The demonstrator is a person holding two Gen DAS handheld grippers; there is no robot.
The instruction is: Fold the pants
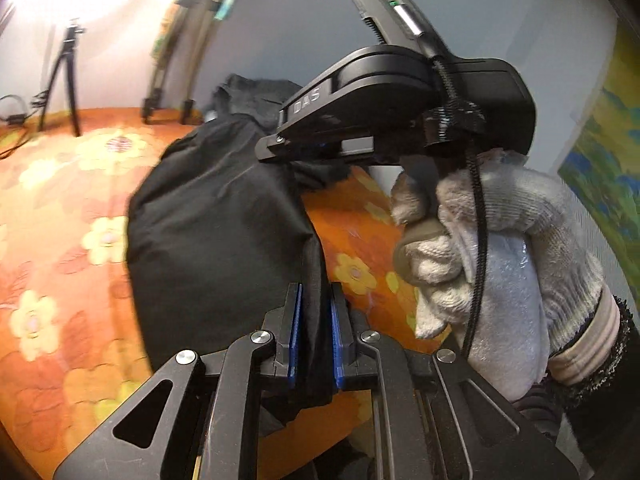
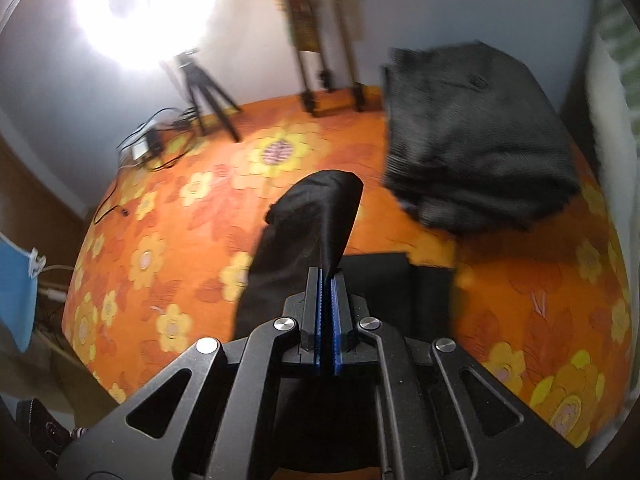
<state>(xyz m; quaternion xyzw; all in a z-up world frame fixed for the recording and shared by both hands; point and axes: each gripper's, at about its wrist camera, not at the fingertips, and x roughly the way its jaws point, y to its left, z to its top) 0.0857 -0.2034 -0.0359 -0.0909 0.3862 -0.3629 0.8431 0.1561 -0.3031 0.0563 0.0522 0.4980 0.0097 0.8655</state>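
Black pants hang lifted over the orange flowered bedcover. My left gripper is shut on a bunched edge of the pants between its blue pads. Beyond it, in the left wrist view, the right gripper's black body pinches another part of the fabric, held by a white-gloved hand. In the right wrist view my right gripper is shut on a thin fold of the black pants, which rise ahead of the jaws and droop to the left.
A folded dark grey garment lies at the far right of the bed, near the wall. A tripod with a bright lamp and cables stands at the back left. A wooden stand leans on the wall.
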